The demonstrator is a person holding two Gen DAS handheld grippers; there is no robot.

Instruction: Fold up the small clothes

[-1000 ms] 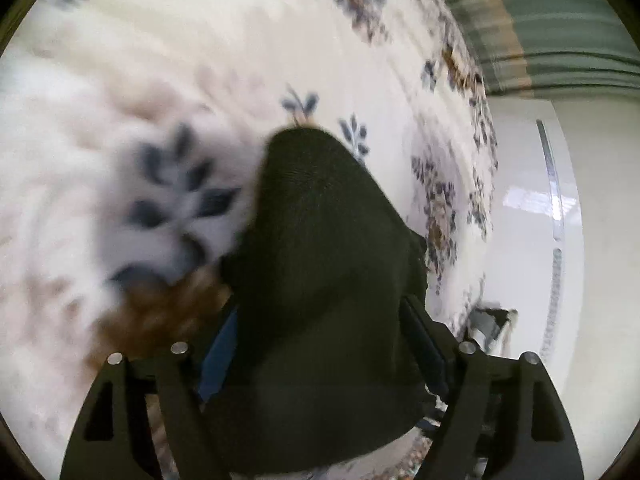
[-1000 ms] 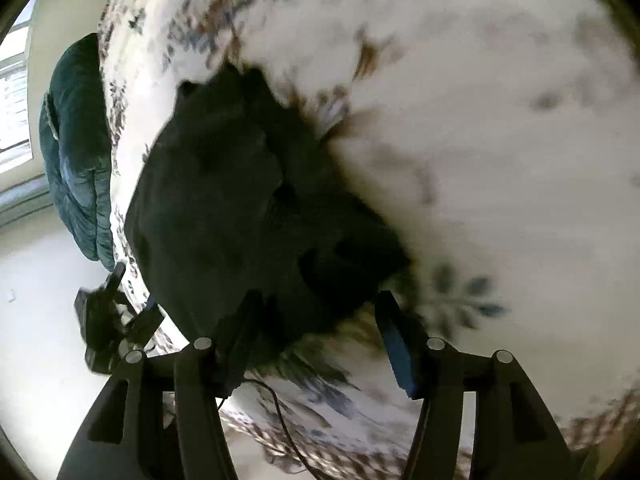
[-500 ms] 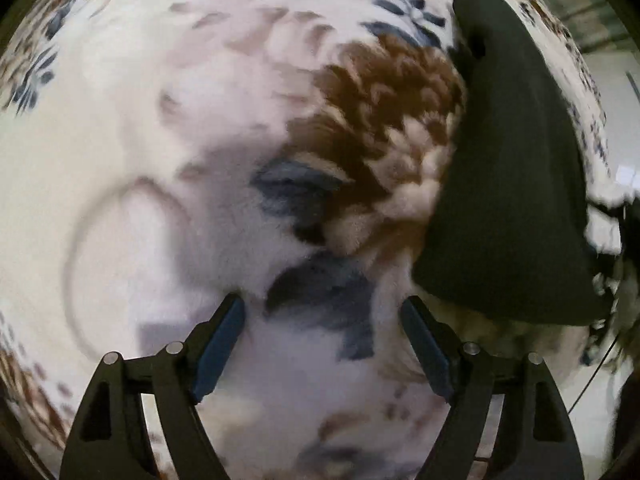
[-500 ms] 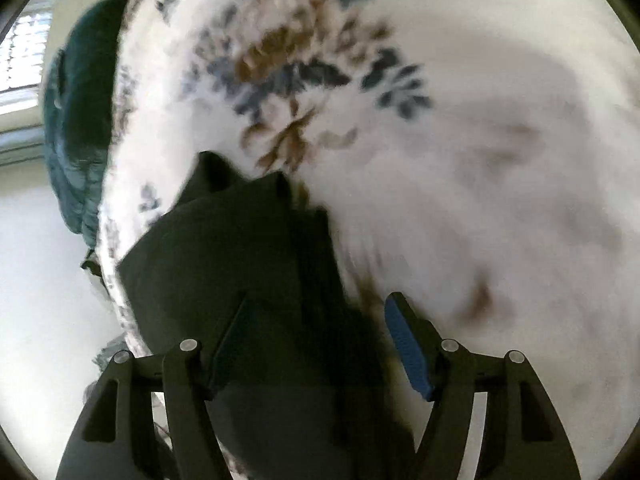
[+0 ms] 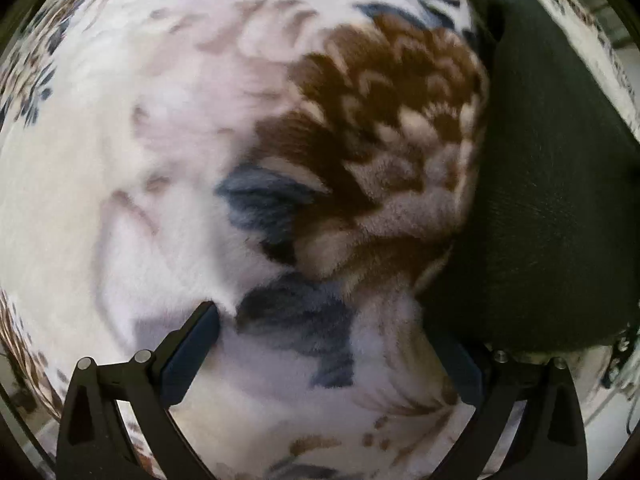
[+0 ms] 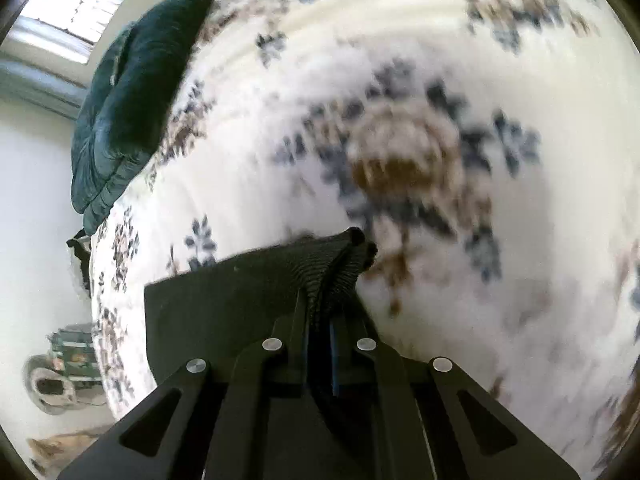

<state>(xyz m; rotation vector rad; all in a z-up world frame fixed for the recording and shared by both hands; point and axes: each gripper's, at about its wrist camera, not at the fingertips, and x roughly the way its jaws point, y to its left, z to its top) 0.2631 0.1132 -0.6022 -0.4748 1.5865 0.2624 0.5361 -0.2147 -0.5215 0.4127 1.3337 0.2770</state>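
Fold in hand: ribbed hem of the dark garment [image 6: 256,304] is pinched between the closed fingers of the right gripper [image 6: 319,320], near the blanket's [image 6: 460,60] left edge; left gripper [image 5: 332,344] is spread wide, empty, garment just beside its right finger; next, hem is judged due to be carried across and laid flat.

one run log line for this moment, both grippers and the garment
left gripper open, empty, over floral blanket | right gripper shut on dark garment ribbed edge | fold unfinished
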